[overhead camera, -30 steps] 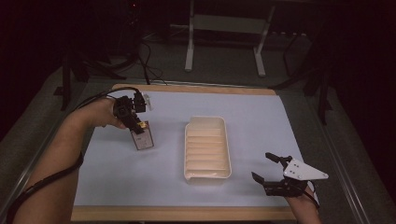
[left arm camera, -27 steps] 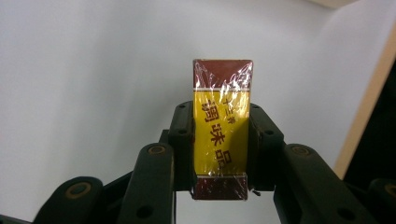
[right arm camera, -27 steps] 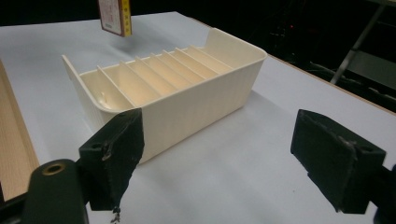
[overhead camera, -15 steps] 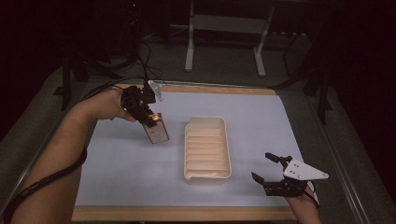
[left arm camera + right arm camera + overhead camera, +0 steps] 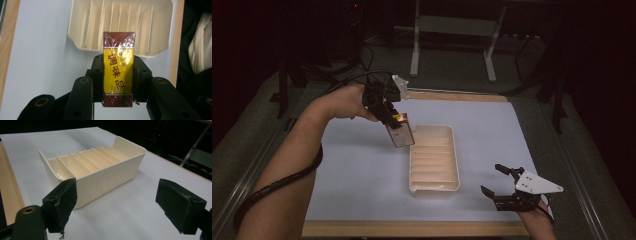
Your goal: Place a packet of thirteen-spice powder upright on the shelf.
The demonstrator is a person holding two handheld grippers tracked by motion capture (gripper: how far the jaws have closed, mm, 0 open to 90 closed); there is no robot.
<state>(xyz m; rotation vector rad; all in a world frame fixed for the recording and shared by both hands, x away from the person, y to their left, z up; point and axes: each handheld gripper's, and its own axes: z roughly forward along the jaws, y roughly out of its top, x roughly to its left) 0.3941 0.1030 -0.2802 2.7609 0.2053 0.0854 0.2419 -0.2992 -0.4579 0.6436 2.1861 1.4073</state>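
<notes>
While I watch the feeds, my left gripper (image 5: pixel 396 121) holds a small box (image 5: pixel 402 134) lifted off the tabletop, tilted, just beside the far left corner of the cream tray (image 5: pixel 453 146). From the high view I read the box as a pale slab with a dark end. From the left gripper view the box (image 5: pixel 118 68) shows a yellow face with dark red print, dark red bands at both ends and a shiny clear wrap, and both black jaws press its long sides, closed on it. Beyond it lies the ribbed tray (image 5: pixel 75 22) on the pale blue tabletop (image 5: pixel 492 130). Near the front right corner of the tabletop my right gripper (image 5: pixel 498 181) has its jaws spread wide, holding nothing. Its own view shows the tray (image 5: pixel 112 175) with thin dividers, apart from both jaws.
</notes>
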